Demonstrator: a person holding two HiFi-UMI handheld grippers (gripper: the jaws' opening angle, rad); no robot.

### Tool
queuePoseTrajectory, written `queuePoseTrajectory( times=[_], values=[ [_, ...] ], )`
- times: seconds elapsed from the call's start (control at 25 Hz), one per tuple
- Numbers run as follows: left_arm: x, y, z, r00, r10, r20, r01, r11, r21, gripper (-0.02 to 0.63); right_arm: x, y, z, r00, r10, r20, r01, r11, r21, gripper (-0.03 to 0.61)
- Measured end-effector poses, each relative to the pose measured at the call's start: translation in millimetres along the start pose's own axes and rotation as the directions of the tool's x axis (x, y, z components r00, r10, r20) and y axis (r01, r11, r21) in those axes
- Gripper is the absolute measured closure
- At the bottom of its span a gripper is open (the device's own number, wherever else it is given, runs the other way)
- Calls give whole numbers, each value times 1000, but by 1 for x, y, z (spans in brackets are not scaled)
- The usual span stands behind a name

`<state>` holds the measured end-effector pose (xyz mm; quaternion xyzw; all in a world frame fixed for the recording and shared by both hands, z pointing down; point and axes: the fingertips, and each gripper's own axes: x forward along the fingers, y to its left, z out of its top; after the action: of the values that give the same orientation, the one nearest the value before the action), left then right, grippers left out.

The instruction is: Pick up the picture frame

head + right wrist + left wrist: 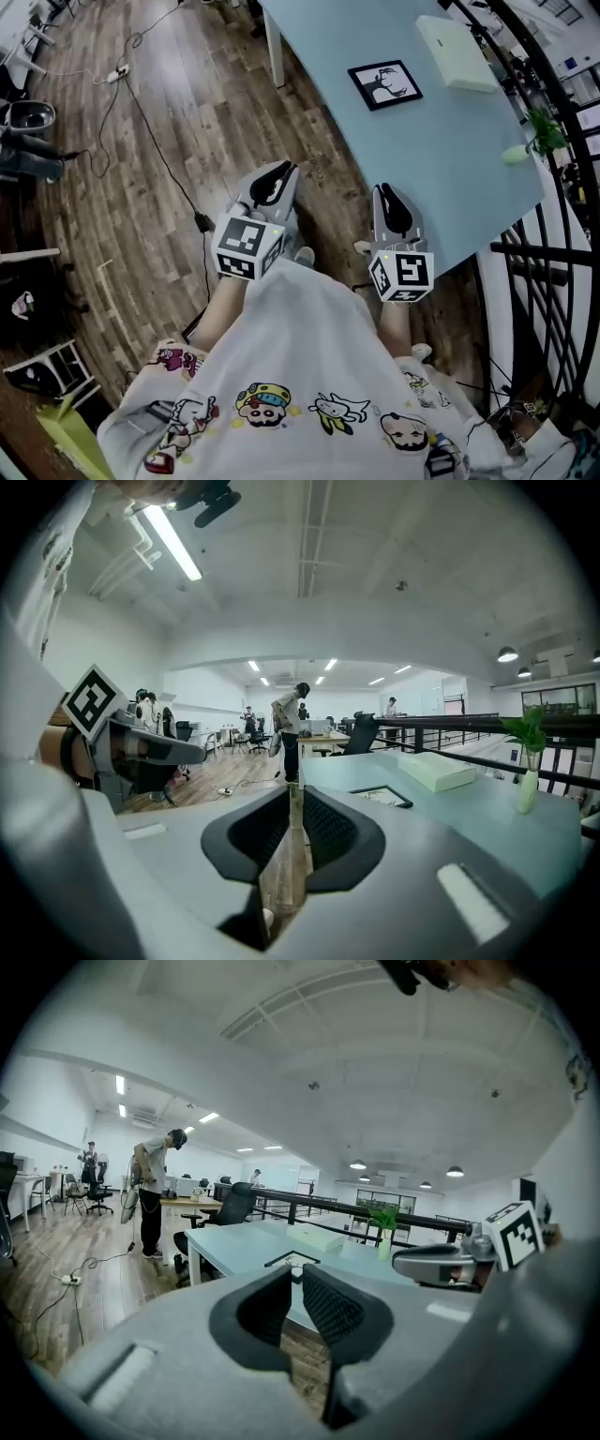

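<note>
The picture frame [385, 84], black-edged with a dark drawing on white, lies flat on the light blue table [441, 178], well ahead of both grippers. It also shows just beyond the jaw tips in the left gripper view [281, 1260] and to the right in the right gripper view [381, 796]. My left gripper [272, 180] hangs over the wooden floor beside the table's near corner. My right gripper [389, 202] is over the table's near edge. Both hold nothing. A narrow slit separates the left gripper's [297, 1274] jaw tips, and the right gripper's [295, 794] as well.
A white box [457, 53] sits on the table past the frame. A small plant in a vase [536, 139] stands by the black railing [553, 253] at the right. Cables [141, 112] trail over the floor at the left. A person [289, 728] stands far off by desks.
</note>
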<state>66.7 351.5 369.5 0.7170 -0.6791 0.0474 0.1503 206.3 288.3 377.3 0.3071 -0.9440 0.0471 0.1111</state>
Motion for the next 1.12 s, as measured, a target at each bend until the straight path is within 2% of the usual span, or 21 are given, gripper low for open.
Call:
queuePoseTrajectory(
  times=[0.28,0.72,1.12],
  values=[
    [40,40,12,1000,-18,-6,18,1000,-11,571,51,-10,9,1000,-11,-15,12,1000,8,500],
    [126,133,50,996,-71,-50,71,997,0,532,175,-29,39,998,-33,-48,35,998,49,474],
    [163,218,68,993,-104,-60,104,995,0,509,252,-33,50,991,-116,-68,121,989,82,448]
  ],
)
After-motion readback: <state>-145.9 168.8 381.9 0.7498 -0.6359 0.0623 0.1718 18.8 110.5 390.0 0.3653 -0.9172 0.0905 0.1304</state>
